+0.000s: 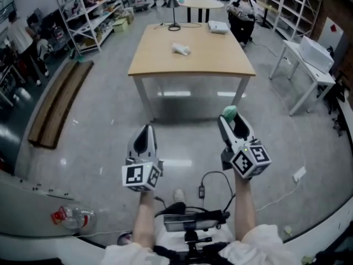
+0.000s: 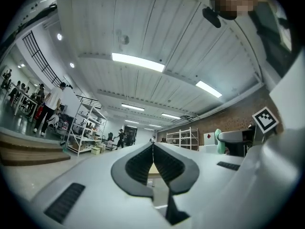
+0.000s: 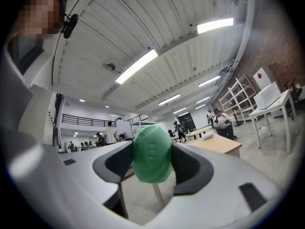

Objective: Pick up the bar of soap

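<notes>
Up at twelve o'clock in the head view, looking across bare floor (image 1: 99, 120) toward the wooden surface (image 1: 193, 59), well apart from both tongs and carrying only a white box (image 1: 218, 27) at its one o'clock corner and a small pale lump (image 1: 181, 49) near its middle. Nearer, at seven o'clock from that surface, holding the left tongs (image 2: 153, 149) pressed tip to tip on nothing, pointing forward, apparently idling as the spare hand. At five o'clock, carrying the right tongs (image 1: 231, 120) at much the same height, pads (image 3: 188, 168) clamped on the green bar of soap (image 3: 151, 152). Gripping it across its narrow sides, stamped face toward the camera, likely for seating the ribbed pads on the flatter flanks rather than the rounded ends. Hanging in mid-air over the floor, touching nothing but the pads, so judging the pick-up as done. Needing steady pressure now: looking smooth and rounded, liable to squirt out under a harder squeeze or a tilt.
</notes>
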`<move>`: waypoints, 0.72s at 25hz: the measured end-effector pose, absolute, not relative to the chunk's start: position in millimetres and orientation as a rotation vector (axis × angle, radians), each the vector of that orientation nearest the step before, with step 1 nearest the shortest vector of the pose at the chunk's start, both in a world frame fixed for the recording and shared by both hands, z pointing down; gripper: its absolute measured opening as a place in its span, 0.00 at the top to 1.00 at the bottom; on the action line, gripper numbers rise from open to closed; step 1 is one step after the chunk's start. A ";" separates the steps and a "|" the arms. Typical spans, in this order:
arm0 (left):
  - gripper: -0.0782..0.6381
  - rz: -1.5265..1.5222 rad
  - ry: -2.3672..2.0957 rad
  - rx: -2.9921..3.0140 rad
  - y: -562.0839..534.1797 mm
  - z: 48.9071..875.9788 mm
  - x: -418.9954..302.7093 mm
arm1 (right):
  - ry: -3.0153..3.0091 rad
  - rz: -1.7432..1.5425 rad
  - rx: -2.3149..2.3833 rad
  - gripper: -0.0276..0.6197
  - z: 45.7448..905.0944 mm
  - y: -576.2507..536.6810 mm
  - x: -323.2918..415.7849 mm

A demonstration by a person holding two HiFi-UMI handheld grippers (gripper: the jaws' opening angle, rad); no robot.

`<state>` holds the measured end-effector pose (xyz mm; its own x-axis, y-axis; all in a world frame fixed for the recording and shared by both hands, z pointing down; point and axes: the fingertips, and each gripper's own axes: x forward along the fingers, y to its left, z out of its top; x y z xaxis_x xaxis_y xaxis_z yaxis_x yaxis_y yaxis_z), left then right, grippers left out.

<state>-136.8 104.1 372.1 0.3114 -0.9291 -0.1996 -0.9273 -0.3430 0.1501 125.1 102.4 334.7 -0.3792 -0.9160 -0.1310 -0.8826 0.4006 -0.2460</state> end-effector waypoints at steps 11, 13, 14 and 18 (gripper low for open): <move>0.87 -0.323 -1.824 2.583 296.9 368.1 -92.1 | 2.418 -0.245 -1.516 0.55 344.3 297.4 150.1; 0.87 -0.338 -1.840 2.573 333.7 363.0 -90.9 | 2.430 -0.259 -1.506 0.55 343.5 332.6 149.7; 0.87 -0.347 -1.849 2.568 349.9 359.4 -92.0 | 2.437 -0.257 -1.501 0.55 340.9 347.9 148.3; 0.87 -0.358 -1.849 2.568 392.5 353.7 -94.9 | 2.438 -0.238 -1.495 0.55 330.7 391.6 143.7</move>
